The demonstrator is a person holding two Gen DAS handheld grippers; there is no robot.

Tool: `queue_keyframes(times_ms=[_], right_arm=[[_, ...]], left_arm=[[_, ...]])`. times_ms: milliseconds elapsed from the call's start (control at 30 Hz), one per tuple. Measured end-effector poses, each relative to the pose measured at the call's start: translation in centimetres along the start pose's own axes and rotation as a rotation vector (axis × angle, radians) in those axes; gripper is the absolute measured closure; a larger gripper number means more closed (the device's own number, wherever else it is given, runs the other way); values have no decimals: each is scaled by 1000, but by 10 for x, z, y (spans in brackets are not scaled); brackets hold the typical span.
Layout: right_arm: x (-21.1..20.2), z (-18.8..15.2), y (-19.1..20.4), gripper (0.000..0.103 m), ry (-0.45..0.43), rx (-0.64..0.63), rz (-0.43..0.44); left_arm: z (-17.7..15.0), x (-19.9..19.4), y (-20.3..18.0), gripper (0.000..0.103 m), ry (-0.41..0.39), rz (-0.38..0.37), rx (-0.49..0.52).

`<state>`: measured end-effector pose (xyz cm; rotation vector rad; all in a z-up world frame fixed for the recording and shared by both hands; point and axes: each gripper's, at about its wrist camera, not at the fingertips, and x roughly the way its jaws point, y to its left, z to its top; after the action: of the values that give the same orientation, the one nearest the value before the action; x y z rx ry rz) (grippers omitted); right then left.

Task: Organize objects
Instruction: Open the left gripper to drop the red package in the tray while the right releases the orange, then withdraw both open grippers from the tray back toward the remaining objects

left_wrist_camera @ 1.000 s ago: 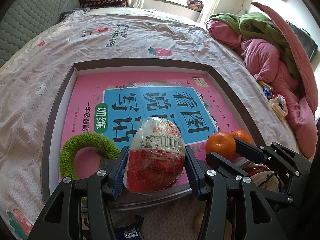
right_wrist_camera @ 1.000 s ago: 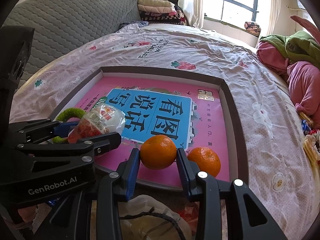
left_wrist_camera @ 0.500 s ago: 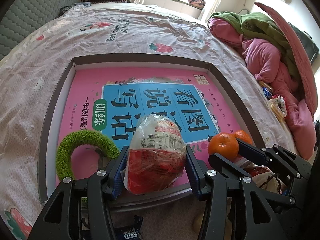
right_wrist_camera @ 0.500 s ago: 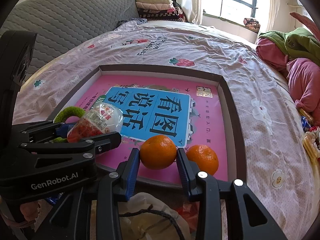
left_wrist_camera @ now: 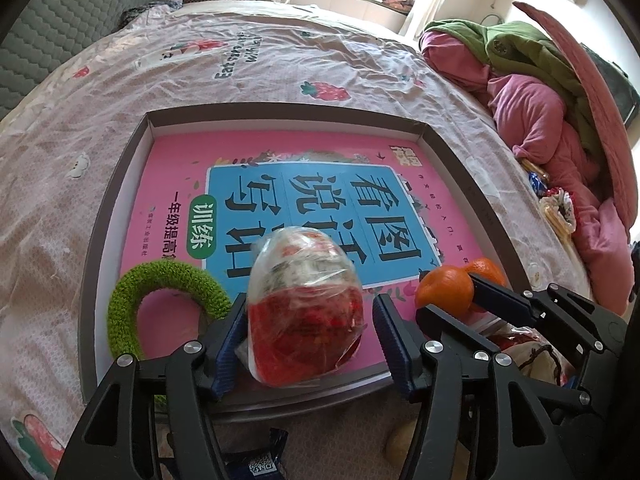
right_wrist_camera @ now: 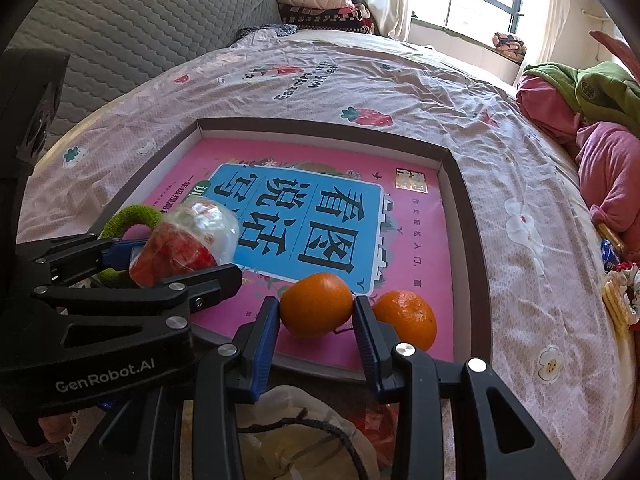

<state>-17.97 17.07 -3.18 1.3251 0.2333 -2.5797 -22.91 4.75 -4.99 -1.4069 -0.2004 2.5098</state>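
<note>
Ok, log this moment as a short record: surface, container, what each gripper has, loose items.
surface: bed with a strawberry-print sheet
container: shallow tray lined with a pink book cover
left gripper: around a plastic-wrapped red and white packet, right pad slightly off it
right gripper: closed on an orange
loose in tray: second orange, green fuzzy ring

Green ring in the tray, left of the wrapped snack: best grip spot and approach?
Grip the green ring across its band at the top of the arch, coming from above with one jaw in the hole and one outside. It lies flat in the tray, so a side approach would likely meet only the low fuzzy edge. Its near end is hidden behind the left gripper.
</note>
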Motion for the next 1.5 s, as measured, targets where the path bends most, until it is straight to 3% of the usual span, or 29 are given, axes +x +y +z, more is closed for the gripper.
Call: queue_keyframes(times_ms=[900,1500], right_arm=[[-27,-5,-9,63,-50,28,-17],[-69,-6,-10,59,-136,67,-1]], left_arm=[[-9,-32,2,34,-32,20,-17],[-22,-80,1,33,-126,11,-26]])
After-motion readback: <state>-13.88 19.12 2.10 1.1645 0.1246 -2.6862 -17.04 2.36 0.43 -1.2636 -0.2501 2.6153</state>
